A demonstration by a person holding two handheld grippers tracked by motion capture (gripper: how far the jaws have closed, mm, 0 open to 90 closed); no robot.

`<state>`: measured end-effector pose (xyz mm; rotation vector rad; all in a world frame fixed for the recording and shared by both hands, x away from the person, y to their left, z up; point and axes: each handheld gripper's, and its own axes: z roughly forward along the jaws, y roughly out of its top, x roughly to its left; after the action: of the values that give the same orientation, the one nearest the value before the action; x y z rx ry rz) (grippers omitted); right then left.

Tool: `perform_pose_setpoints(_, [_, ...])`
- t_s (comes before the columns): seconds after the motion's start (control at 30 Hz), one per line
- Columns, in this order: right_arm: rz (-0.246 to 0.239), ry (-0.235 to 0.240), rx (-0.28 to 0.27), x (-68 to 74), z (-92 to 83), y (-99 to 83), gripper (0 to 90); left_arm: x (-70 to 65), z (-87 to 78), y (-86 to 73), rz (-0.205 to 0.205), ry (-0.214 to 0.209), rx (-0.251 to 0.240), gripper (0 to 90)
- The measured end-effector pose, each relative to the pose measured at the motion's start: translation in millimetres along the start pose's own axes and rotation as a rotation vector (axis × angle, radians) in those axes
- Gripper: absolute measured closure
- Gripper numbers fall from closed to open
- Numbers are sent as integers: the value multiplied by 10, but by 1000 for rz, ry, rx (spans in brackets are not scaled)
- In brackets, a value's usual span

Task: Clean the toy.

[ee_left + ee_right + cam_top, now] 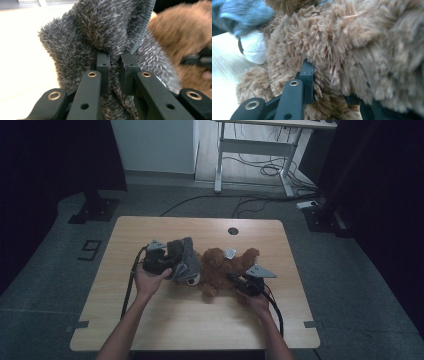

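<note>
Figure: two-handed handling of a brown teddy bear [225,267] wearing a grey fleece hood [184,257], seen from the high view with the bear lying near the middle of the counter [150,320], its hooded head toward the person's left. The left claw [115,62] was clenched on a fold of the grey hood, pile bunched between its two black jaws, with the ribbed hem [145,27] of the hood running just past the grip. The right claw [329,82] was clenched in the bear's brown fur at the body; one jaw showed plainly and the other was half buried in pile, so how much stuffing lay in the grip could not be told. The white muzzle [254,48] of the bear sat just beyond the fur, below the hood's edge. Judged risks: if the left claw pulled on the hood while gripping only loose pile, the fabric could slip free or stretch at the hem rather than slide over the head. If the right claw held fur alone, the whole bear would likely drag across the counter with the hood instead of staying anchored. A pull at an angle to the head could also snag the hood on an ear, and a paper tag [230,253] near the bear's upper side might catch.
</note>
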<state>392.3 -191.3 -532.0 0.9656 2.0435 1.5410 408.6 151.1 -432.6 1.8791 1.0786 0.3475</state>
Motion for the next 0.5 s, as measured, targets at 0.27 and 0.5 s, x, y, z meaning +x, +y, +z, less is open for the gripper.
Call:
perform_pose_setpoints(0.27, [0,24,5,-3,-50,-41,652,-230,429,356,40,-7,71,792])
perform_pose_setpoints(0.5, [-8,38,19,10,-72,-45,639,-170,647,142,19,-27,140,790])
